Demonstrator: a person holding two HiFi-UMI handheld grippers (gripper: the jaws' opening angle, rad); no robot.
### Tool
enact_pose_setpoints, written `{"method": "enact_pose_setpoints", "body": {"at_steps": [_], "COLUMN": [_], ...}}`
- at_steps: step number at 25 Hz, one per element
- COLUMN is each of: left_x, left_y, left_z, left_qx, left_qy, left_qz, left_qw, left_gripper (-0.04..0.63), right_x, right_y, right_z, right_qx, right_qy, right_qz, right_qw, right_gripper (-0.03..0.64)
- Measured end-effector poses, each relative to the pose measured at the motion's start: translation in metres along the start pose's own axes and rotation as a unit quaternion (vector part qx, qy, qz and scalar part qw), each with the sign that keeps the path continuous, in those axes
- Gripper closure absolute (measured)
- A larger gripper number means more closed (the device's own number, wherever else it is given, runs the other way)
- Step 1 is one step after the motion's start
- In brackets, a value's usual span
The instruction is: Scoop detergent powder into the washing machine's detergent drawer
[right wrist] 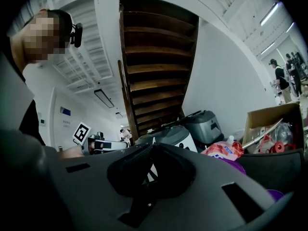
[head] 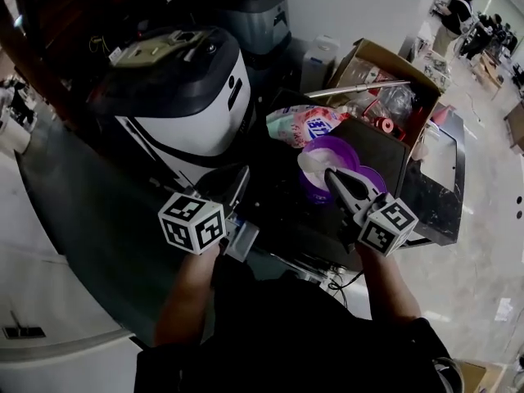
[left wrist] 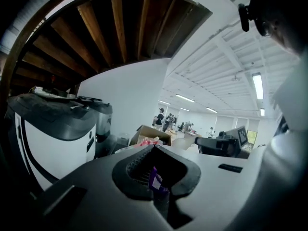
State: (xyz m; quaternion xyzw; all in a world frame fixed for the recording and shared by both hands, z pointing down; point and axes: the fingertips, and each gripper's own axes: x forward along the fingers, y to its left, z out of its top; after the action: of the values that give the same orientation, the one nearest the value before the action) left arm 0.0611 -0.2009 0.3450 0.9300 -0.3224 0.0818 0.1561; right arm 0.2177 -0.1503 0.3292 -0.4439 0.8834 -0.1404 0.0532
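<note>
- Left gripper (left wrist: 155, 170): jaws pinch a small purple plastic piece (left wrist: 155, 181), probably the scoop's handle; its bowl is hidden.
- Right gripper (head: 332, 175): jaws pressed together, holding nothing, tip at the round purple plastic tub (head: 314, 189) with pale contents.
- Step, as I judge it: loading the scoop. No powder is seen on it, and I cannot pick out the detergent drawer.
- Next move calls for dipping the scoop into the tub, lifting it level, then finding the drawer on the white-and-black washing machine (head: 184, 105).
- Count: two grippers, one tub, one pink printed detergent bag (head: 304, 121), one open cardboard box (head: 372, 60), a second grey machine (head: 258, 11) behind.
</note>
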Motion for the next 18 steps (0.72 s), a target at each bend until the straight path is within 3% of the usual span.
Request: {"method": "enact_pose_setpoints", "body": {"at_steps": [4, 8, 12, 18], "left_x": [-0.004, -0.007, -0.013, -0.023], "left_y": [0.002, 0.004, 0.008, 0.028], "left_z": [0.016, 0.043, 0.064, 0.059], "left_qx": [0.041, 0.063, 0.056, 0.045], "left_qy": [0.005, -0.02, -0.056, -0.057], "left_qz": [-0.006, -0.008, -0.001, 0.019], "left_qw": [0.9991, 0.9978, 0.9969, 0.9972], "left_gripper": [0.587, 0.588, 0.588, 0.588], "right_x": [0.001, 0.003, 0.008, 0.017], "right_y": [0.0, 0.002, 0.005, 0.018], "right_z": [0.019, 0.037, 0.047, 0.042], "right_qx": [-0.006, -0.014, -0.015, -0.026], "right_qy": [-0.018, -0.035, -0.043, -0.045], "right_qz": [-0.005, -0.012, -0.02, -0.02], "right_qw": [1.0, 0.999, 0.999, 0.998], "right_gripper": [0.6, 0.6, 0.6, 0.6]}}
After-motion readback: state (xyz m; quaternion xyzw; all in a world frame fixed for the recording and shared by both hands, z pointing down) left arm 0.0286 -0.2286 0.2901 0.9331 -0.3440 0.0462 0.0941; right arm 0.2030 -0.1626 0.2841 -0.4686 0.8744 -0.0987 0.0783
